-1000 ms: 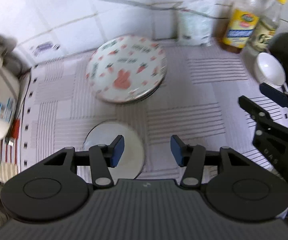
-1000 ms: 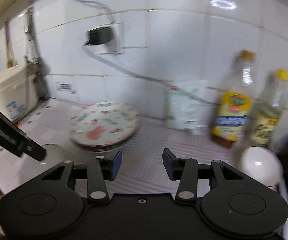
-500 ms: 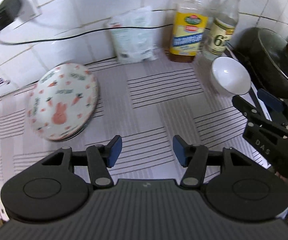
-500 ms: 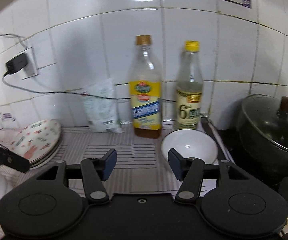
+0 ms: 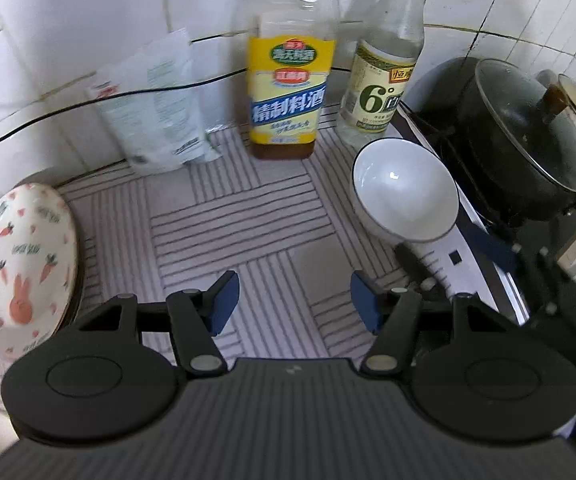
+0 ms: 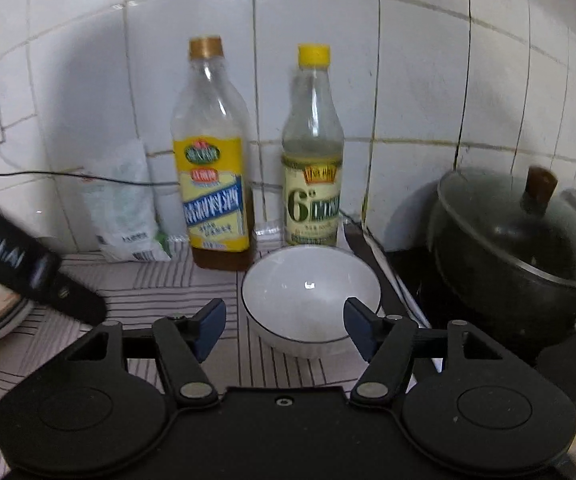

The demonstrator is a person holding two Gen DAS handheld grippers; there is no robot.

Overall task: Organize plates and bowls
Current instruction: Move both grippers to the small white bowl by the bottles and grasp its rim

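Both grippers swung over from the rabbit plates to the white bowl, jaws opening up as they went.

White bowl (image 6: 311, 292), dark rim, empty, upright on striped mat (image 5: 224, 216), 12 o'clock of right gripper (image 6: 284, 322); left gripper (image 5: 293, 300) is also half-open, empty; rabbit plates (image 5: 20, 272) at 9.

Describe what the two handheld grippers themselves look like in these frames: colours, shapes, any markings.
Both look alike: the left gripper and right gripper have matte black bodies, two round black discs, angular black linkages with silver pivot pins, and dark blue finger pads. The left body is ribbed grey-black. White lettering, too blurred to read, marks the left gripper's side.
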